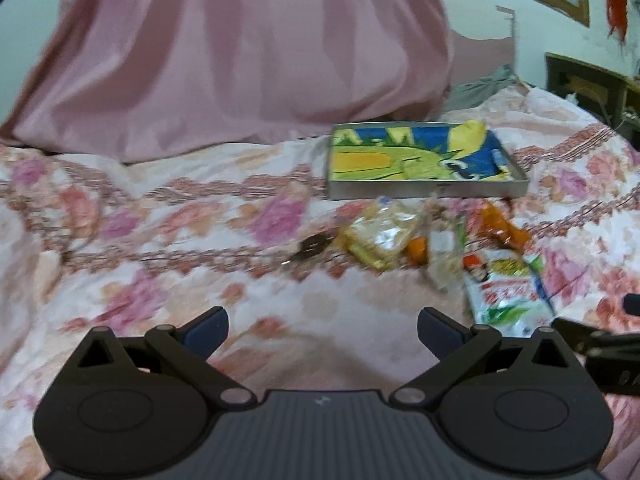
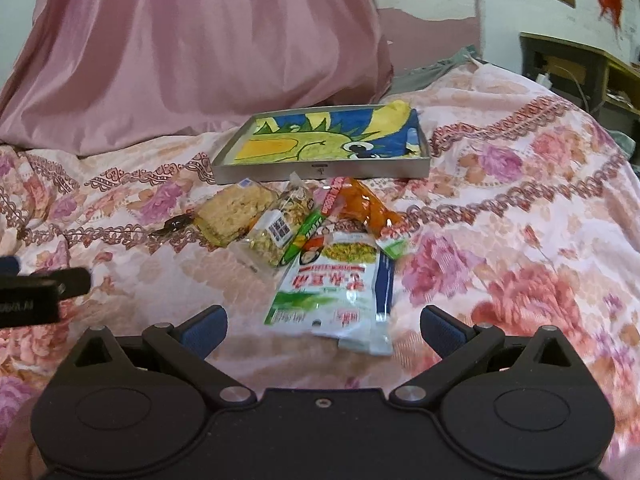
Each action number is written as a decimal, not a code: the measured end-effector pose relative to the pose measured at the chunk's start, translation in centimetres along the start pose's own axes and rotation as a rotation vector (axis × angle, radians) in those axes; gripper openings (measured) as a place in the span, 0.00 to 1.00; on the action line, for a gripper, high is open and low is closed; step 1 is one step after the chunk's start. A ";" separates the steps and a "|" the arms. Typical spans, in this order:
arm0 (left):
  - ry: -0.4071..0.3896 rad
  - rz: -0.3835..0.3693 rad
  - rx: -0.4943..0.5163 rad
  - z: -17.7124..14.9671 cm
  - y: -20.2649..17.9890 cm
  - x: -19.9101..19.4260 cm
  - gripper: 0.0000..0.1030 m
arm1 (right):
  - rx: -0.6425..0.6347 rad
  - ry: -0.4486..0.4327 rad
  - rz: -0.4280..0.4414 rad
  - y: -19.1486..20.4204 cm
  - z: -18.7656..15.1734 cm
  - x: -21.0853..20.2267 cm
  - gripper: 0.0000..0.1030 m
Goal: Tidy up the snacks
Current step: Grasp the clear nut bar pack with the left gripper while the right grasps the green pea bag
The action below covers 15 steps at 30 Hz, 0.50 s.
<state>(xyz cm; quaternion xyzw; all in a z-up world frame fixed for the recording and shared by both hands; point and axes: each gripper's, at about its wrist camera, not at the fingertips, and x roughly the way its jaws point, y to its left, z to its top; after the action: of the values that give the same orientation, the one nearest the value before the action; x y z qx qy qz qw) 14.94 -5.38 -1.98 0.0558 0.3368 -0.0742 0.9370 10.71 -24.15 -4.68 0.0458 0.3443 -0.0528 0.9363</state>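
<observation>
Several snack packets lie in a loose pile on a floral bedspread. A white and green packet (image 2: 336,296) lies nearest, with an orange packet (image 2: 366,208), a clear nut packet (image 2: 276,232) and a yellow cake packet (image 2: 232,212) behind it. A grey metal tray (image 2: 320,170) with a yellow, blue and green cartoon picture sits just beyond them. My right gripper (image 2: 322,330) is open and empty just short of the white packet. My left gripper (image 1: 322,330) is open and empty, left of the pile (image 1: 400,236); the tray (image 1: 424,190) lies ahead to the right.
A large pink satin cover (image 2: 192,48) rises behind the tray. A small dark object (image 2: 176,224) lies left of the cake packet. A wooden cabinet (image 2: 580,68) stands at the far right. The other gripper shows at each view's edge (image 2: 36,292).
</observation>
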 end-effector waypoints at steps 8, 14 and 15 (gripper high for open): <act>0.073 -0.132 -0.027 2.9 -1.1 6.8 1.00 | -0.033 0.021 0.050 -0.5 1.6 4.0 0.99; 0.119 -0.250 0.031 4.8 -2.8 11.8 0.99 | -0.023 0.065 0.043 0.2 1.4 7.4 0.99; 0.119 -0.266 0.039 4.9 -3.0 12.3 0.99 | -0.018 0.062 0.039 0.2 1.3 7.8 0.99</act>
<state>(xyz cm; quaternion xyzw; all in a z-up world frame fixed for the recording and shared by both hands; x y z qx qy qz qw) 26.84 -10.37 -6.27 0.0333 0.3945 -0.2007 0.8961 17.48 -24.68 -8.73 0.0459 0.3726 -0.0303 0.9264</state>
